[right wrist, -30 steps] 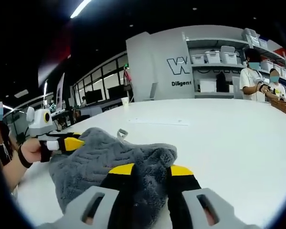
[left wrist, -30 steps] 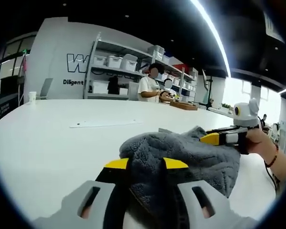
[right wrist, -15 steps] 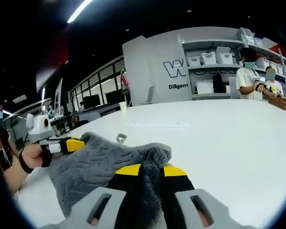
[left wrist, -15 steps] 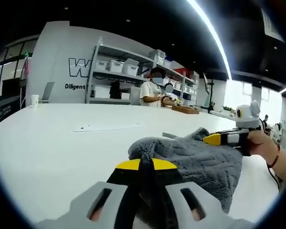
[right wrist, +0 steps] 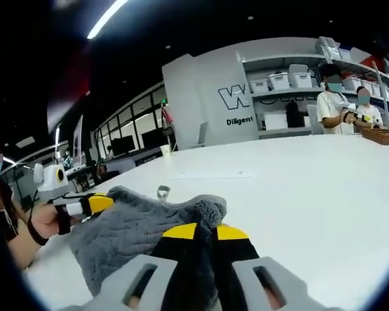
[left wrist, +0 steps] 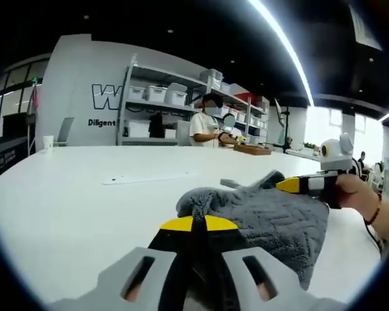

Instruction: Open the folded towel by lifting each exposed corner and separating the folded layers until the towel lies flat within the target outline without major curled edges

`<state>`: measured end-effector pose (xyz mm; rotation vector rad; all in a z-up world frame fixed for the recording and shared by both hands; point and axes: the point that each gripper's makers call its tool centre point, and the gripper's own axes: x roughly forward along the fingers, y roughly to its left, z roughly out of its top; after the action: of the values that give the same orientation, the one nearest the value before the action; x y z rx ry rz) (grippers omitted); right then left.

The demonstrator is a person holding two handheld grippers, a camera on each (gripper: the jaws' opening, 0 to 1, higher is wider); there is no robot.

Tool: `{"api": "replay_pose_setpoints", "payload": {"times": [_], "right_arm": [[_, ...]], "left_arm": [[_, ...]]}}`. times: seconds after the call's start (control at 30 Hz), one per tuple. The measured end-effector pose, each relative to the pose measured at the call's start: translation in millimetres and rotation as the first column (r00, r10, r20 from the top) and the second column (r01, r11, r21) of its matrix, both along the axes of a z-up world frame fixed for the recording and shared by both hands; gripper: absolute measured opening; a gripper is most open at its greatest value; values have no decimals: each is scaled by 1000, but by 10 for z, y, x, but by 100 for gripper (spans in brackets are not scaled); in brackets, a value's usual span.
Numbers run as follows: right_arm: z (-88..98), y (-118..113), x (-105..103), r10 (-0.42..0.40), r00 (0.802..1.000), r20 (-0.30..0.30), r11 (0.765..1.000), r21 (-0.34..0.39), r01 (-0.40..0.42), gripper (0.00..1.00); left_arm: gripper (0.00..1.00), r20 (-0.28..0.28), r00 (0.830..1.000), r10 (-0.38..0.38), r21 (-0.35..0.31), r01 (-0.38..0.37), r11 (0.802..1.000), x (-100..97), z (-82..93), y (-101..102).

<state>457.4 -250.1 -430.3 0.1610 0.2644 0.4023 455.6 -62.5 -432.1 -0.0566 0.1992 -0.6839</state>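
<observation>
The left hand-held gripper [left wrist: 199,223] has black jaws tipped with yellow pads, set on a grey body with two slanted slots. The right hand-held gripper [right wrist: 206,231] is built the same: black jaws, yellow tips, grey slotted base. A hand [left wrist: 351,192] wears a reddish band at the wrist; the other hand [right wrist: 44,219] wears a dark wristband.

White table [left wrist: 65,207], shelving [left wrist: 155,97], paper cup [right wrist: 165,149].

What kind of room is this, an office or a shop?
Probably a lab or workshop: a big white table, metal shelves stacked with storage bins, and people working at the far end near a wall with large lettering.
</observation>
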Motion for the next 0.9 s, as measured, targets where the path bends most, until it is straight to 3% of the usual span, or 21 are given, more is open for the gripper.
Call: {"api": "replay_pose_setpoints", "payload": {"times": [0.07,0.2,0.67,0.9], "right_arm": [[9,-3,-12,-1,1000,4,1000,-19,1,1],[74,-7,-28,-5,1000,14,1000,19,5,1],[171,34,-102,-1,999,42,1000,16,0,0],[216,62,-170,3,998,64,1000,30,-5,0]], "left_arm": [[1,5,1000,-6,3,6,1000,-6,10,-5],[0,-18,1000,0,-39,-1,999,-16,56,14],[0,31,1000,5,-20,-5,1000,42,189,43],[0,30,1000,0,-58,2,998,75,218,74]]}}
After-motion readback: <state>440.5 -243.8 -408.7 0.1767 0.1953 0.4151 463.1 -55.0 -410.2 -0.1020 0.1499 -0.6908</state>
